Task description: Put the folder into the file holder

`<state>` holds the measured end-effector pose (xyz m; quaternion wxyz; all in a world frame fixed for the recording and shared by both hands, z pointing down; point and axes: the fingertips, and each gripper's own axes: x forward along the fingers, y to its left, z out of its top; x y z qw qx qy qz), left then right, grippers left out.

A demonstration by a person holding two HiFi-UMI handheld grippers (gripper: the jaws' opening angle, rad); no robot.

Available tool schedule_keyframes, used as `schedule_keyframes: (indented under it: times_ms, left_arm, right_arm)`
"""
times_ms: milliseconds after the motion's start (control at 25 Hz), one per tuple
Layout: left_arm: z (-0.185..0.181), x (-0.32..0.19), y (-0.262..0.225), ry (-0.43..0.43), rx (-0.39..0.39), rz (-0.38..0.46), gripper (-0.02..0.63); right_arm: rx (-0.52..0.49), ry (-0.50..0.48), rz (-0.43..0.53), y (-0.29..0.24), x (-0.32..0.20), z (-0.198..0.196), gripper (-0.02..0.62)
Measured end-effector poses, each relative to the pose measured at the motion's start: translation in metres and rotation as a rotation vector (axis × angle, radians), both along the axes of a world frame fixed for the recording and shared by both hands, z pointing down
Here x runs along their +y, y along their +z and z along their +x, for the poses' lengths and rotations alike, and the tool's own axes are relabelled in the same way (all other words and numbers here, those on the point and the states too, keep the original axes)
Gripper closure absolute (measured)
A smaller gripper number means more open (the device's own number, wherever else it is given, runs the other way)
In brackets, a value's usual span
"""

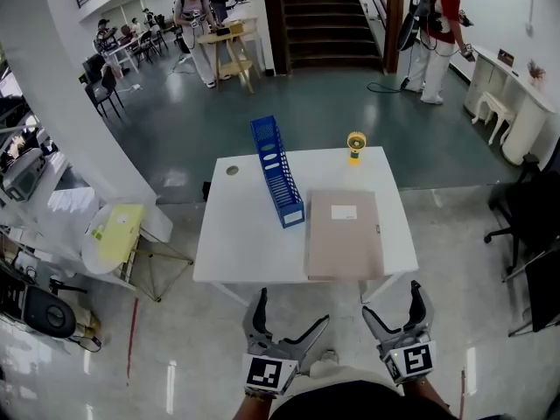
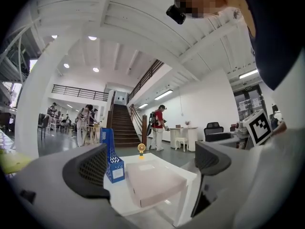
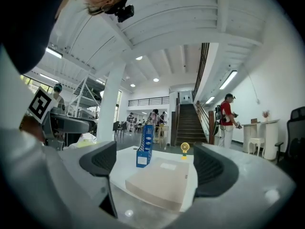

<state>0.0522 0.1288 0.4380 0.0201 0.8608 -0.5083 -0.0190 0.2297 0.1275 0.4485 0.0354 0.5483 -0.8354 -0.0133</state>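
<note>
We hold both grippers low at the near edge of the scene, short of the table. The left gripper [image 1: 292, 309] has its jaws spread wide with nothing between them, and the right gripper [image 1: 392, 300] is likewise spread and empty; neither touches anything.

Just beyond them stands a white table [image 1: 249, 243]. On its right half, reaching the near edge, the folder [image 1: 344, 234] lies flat: a beige, boxy file with a small white label on its top face. It is outside the holder. Just to its left stands the blue file holder [image 1: 276, 171], upright on the tabletop and running at a slant from the middle of the table toward the far edge, its near end just beside the folder's far left corner; we cannot tell whether the two touch. At the far edge a small yellow fan [image 1: 355, 145] stands beyond the folder, and a round cable hole [image 1: 232, 170] shows near the far left corner.

Well beyond the table, a staircase [image 1: 325, 16] rises, with a person in a red top [image 1: 436, 33] standing to its right and another person [image 1: 197, 24] at a wooden table [image 1: 229, 51] to its left.
</note>
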Motion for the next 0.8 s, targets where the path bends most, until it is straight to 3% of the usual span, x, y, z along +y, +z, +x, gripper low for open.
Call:
schedule_keyframes:
  times_ms: [200, 320, 480, 800]
  left_arm:
    - [0.007, -0.01, 0.011, -0.024, 0.022, -0.04, 0.044]
    - [0.008, -0.018, 0.021, -0.031, 0.037, -0.035, 0.044]
    - [0.011, -0.026, 0.028, -0.025, 0.062, -0.089, 0.044]
    - [0.029, -0.043, 0.047, 0.064, 0.011, -0.132, 0.044]
  right_arm:
    - [-0.031, -0.037, -0.043, 0.023, -0.006, 0.016, 0.041]
    - [-0.007, -0.066, -0.068, 0.04, -0.013, 0.026, 0.032]
    - [0.0, -0.099, -0.093, 0.054, -0.022, 0.039, 0.031]
    - [-0.045, -0.073, -0.136, 0.067, -0.05, 0.052, 0.032]
